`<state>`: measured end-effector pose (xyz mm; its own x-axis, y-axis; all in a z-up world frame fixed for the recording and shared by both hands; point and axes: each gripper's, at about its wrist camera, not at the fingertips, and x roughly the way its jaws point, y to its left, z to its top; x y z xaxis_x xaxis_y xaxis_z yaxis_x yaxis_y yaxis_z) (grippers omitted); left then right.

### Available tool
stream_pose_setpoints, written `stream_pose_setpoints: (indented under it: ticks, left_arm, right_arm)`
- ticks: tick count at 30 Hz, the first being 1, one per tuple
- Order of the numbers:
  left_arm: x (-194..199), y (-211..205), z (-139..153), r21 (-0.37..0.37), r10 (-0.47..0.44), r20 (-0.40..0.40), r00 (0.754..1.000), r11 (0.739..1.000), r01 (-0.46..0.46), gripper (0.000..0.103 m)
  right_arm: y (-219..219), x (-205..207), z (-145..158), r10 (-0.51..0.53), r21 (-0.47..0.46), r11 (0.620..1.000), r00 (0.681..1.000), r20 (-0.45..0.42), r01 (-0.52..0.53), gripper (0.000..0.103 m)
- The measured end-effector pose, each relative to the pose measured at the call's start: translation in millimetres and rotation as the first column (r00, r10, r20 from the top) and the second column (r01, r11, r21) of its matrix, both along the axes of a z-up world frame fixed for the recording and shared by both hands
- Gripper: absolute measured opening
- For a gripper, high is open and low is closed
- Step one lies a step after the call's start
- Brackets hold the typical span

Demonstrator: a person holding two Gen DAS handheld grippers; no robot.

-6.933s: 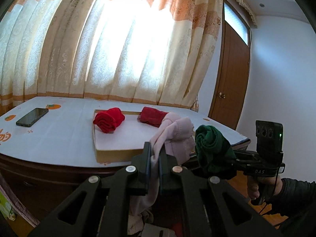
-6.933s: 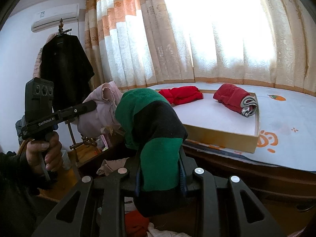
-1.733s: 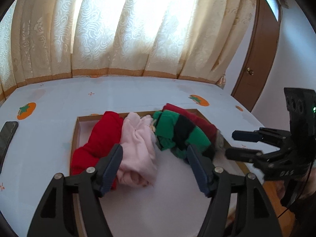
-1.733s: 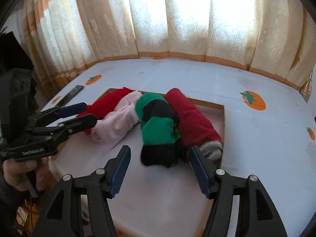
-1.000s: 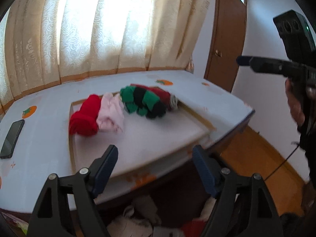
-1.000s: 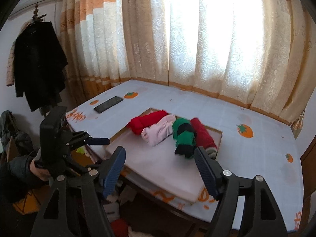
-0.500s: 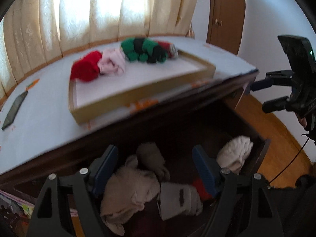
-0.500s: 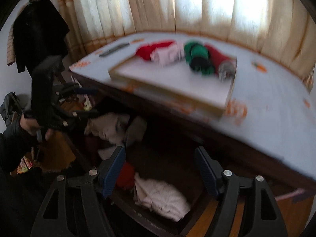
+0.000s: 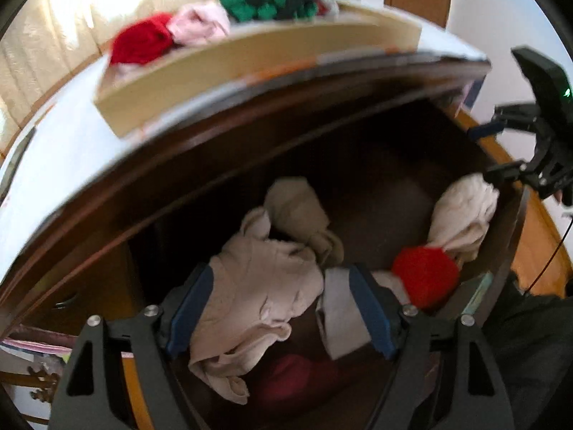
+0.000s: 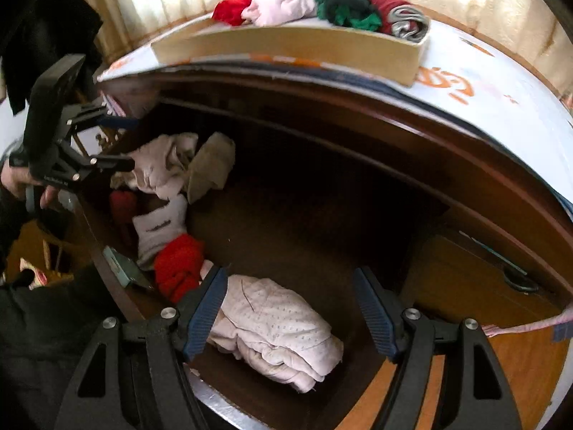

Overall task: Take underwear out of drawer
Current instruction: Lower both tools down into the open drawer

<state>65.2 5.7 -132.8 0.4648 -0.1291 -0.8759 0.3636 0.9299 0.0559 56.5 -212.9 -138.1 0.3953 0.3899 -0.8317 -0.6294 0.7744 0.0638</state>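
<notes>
Below the table edge the dark wooden drawer (image 9: pixel 508 251) stands pulled out, with underwear lying loose in it. My left gripper (image 9: pixel 281 308) is open above a crumpled beige piece (image 9: pixel 258 286), with a grey-white piece (image 9: pixel 338 319) and a red one (image 9: pixel 426 276) to its right. In the right wrist view my right gripper (image 10: pixel 292 308) is open over a pale dotted piece (image 10: pixel 279 326), beside a red piece (image 10: pixel 179 265). Neither gripper touches cloth. Each gripper also shows in the other's view, the right gripper (image 9: pixel 501 150) and the left gripper (image 10: pixel 118 143).
On the tabletop a shallow cardboard tray (image 10: pixel 293 46) holds red, pink, green-black and dark red rolled pieces (image 10: pixel 343 3). The table edge (image 9: pixel 250 107) overhangs the drawer's back. A person's hand (image 10: pixel 21 182) holds the left gripper. Wooden floor (image 9: pixel 537 236) lies to the right.
Both grippers have come down from above the tray to over the pulled-out drawer and tipped downward. The tray has slid to the top of both views. Jaws stayed as wide.
</notes>
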Motion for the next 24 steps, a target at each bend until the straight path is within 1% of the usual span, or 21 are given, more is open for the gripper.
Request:
stream_pose_setpoints:
  ticks: [3,5,8,12,17,19,22,24]
  left_arm:
    - [2.9,-2.8,-10.5,0.039,-0.012,-0.043,0.999,0.999,0.014,0.079]
    - [5.4,-2.6,-16.5,0.049,-0.02,-0.076,0.997,0.999,0.024,0.079]
    - [9.9,-0.5,-23.1,0.061,-0.011,-0.103,0.995,0.998,0.018,0.079]
    - [12.4,2.2,-27.0,0.068,-0.005,-0.119,0.993,0.998,0.014,0.079]
    - [13.5,1.7,-32.3,0.085,-0.018,-0.139,0.99,0.996,0.03,0.079]
    - [12.0,0.6,-34.9,0.097,-0.02,-0.146,0.989,0.995,0.034,0.079]
    - [15.7,-4.4,-37.1,0.108,-0.022,-0.154,0.988,0.993,0.039,0.079]
    - [22.5,-6.9,-46.3,0.12,-0.022,-0.156,0.988,0.992,0.041,0.079]
  right_arm:
    - [6.4,1.1,-8.0,0.03,-0.038,0.999,1.0,-0.005,-0.03,0.074]
    - [10.2,2.6,-13.4,0.049,-0.062,0.997,0.999,-0.014,-0.05,0.074]
    - [12.3,7.0,-20.2,0.065,-0.089,0.994,0.997,-0.03,-0.067,0.074]
    - [14.3,13.0,-25.6,0.077,-0.127,0.989,0.996,-0.039,-0.081,0.074]
    - [15.4,18.3,-29.5,0.1,-0.135,0.985,0.992,-0.072,-0.109,0.074]
    - [17.7,19.2,-33.1,0.113,-0.125,0.984,0.989,-0.095,-0.125,0.074]
    - [23.9,17.1,-42.1,0.137,-0.143,0.977,0.983,-0.124,-0.155,0.074]
    - [27.0,15.5,-48.3,0.152,-0.151,0.973,0.977,-0.148,-0.175,0.074]
